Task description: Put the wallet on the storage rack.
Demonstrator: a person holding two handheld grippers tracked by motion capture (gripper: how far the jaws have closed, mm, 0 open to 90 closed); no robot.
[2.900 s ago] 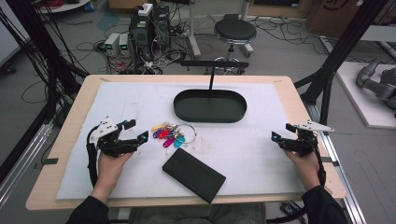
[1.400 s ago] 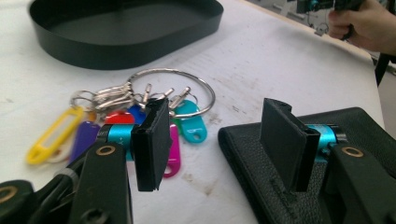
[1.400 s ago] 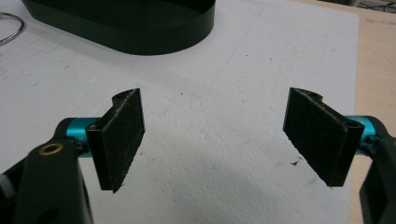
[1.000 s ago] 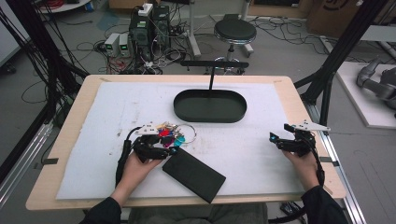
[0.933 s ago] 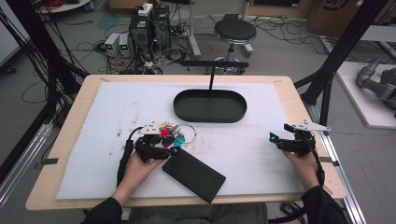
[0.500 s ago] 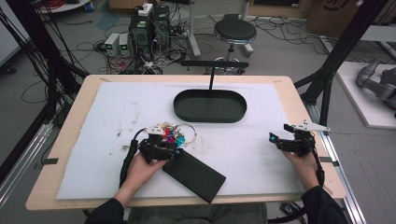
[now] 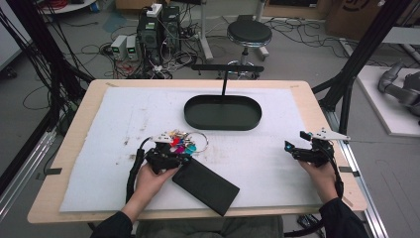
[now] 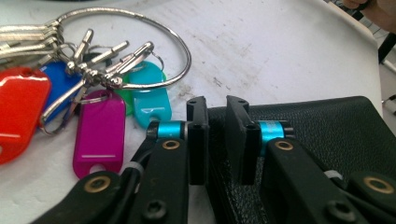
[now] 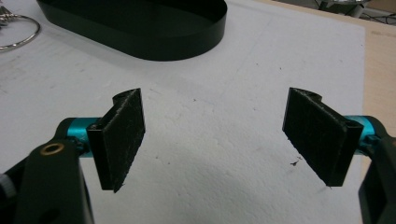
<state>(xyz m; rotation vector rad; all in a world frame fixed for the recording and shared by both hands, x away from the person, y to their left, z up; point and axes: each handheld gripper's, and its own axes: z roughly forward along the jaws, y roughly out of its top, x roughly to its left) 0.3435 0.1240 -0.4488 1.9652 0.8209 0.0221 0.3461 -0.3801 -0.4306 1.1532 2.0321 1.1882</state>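
Note:
A black leather case (image 7: 205,184) lies slanted near the table's front edge; a bunch of keys (image 7: 183,141) with coloured tags on a big metal ring lies just behind it. My left gripper (image 7: 181,157) sits at the case's upper left corner. In the left gripper view its jaws have just been closing, and the left gripper (image 8: 217,105) now pinches the edge of the case (image 8: 317,126), with the keys (image 8: 93,84) to its left. My right gripper (image 7: 289,146) rests at the right of the mat; the right gripper (image 9: 217,130) stands wide open with nothing between its pads.
A black oval tray (image 7: 223,121) sits at the back middle of the white mat (image 7: 124,114), its wall (image 9: 140,42) ahead of the right gripper. A black stand rises behind it. The table's wooden border (image 7: 327,124) runs along the right.
My left hand has moved right from the mat's left side to the keys and case, and its jaws have closed onto the case's corner. The right hand has stayed put.

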